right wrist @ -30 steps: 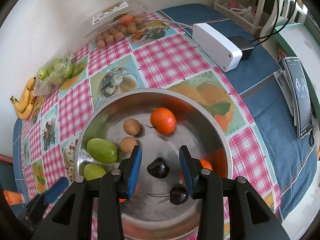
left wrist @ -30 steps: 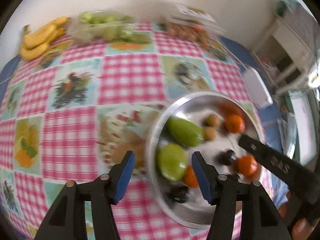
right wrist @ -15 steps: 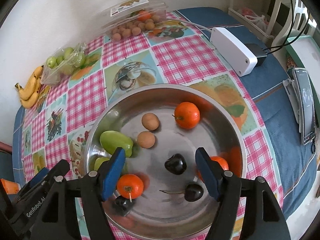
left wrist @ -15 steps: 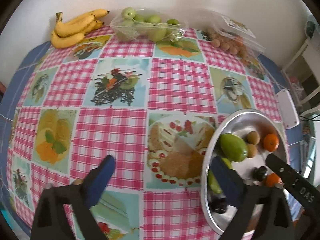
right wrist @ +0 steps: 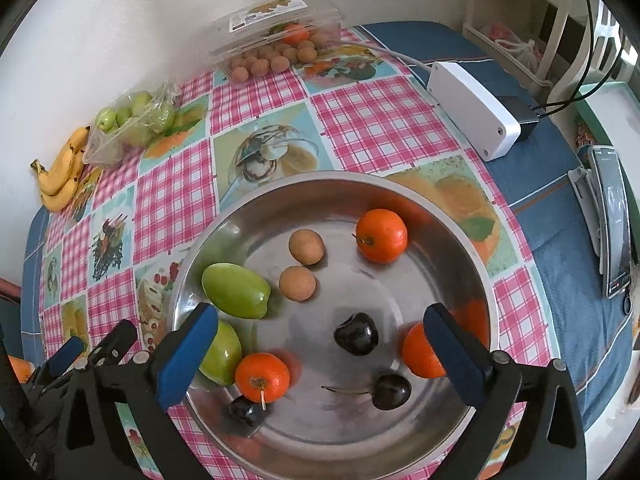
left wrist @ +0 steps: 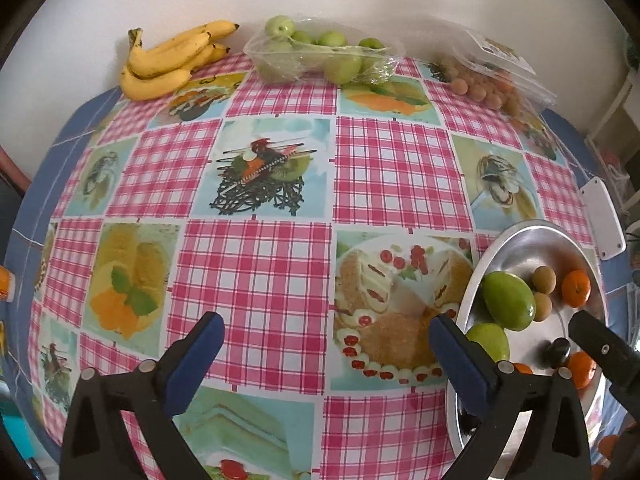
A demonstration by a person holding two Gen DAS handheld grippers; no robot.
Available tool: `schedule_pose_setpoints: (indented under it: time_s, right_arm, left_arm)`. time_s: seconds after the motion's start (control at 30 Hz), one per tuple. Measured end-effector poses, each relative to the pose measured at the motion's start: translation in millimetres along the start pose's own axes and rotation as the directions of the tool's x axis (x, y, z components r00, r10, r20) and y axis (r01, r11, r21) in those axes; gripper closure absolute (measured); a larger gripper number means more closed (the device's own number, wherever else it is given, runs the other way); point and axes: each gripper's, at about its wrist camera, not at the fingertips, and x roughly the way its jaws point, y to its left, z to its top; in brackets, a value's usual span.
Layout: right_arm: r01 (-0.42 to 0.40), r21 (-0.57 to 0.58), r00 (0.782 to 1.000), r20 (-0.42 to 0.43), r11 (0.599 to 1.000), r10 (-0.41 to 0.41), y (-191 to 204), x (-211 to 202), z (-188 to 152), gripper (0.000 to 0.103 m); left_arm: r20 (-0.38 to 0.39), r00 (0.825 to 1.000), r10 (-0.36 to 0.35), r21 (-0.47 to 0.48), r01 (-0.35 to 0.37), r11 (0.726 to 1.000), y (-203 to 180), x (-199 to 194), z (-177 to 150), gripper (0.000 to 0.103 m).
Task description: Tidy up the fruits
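**Both tongs spread wide, nothing held, fruit lying in the steel bowl**

The left tongs stand spread as wide as they go over the checked tablecloth, with nothing between the blue pads; their jaws have just been opening. Their right pad sits just beside the rim of the steel bowl, without a clear touch.

The right tongs hang over the bowl, also spread wide after just opening. A dark cherry lies on the bowl floor between the pads, apart from both. No fruit is pinched.

Inside the bowl lie three oranges, two green fruits, two small tan round fruits and two more cherries, one with a long stem.

At the back of the table, against the wall, rest a bunch of bananas, a clear pack of small green fruits and a clear clamshell box of tan fruits. The box carries a printed label, too small to read. A white plastic box with a cable lies on the blue cloth to the right of the bowl.
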Motion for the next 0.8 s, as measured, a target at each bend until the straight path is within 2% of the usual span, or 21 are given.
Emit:
schedule_pose_setpoints:
  time_s: [0.07,0.2,0.37,0.5,0.6,0.8]
  right_arm:
    - [0.001,-0.004,1.0,-0.003,1.0,-0.001,1,0,-2,0.001]
    - [0.001,-0.022,1.0,-0.007,1.0,-0.002,5,-1,-8,0.001]
    - [-0.008,-0.042,1.0,-0.01,0.999,0.007,13,-4,-19,0.001]
    - [-0.005,-0.058,1.0,-0.004,0.998,0.005,19,-8,-30,0.001]
    - [-0.006,-0.071,1.0,-0.003,0.997,0.005,23,-11,-38,0.001]
    - [-0.005,-0.089,1.0,0.002,0.996,0.006,26,-21,-58,0.001]
  left_arm:
    - [0.014,1.0,0.009,0.008,-0.009,1.0,0,-2,-1,0.0]
    - [0.037,0.995,0.091,0.054,-0.093,0.994,-1,-3,-5,0.0]
    - [0.05,0.99,0.128,0.084,-0.132,0.988,3,-8,-13,0.0]
    - [0.105,0.977,0.187,0.081,-0.196,0.977,8,-21,-21,0.0]
    - [0.134,0.973,0.19,0.079,-0.202,0.976,13,-30,-26,0.0]
    - [0.128,0.972,0.199,0.078,-0.21,0.975,24,-44,-39,0.0]
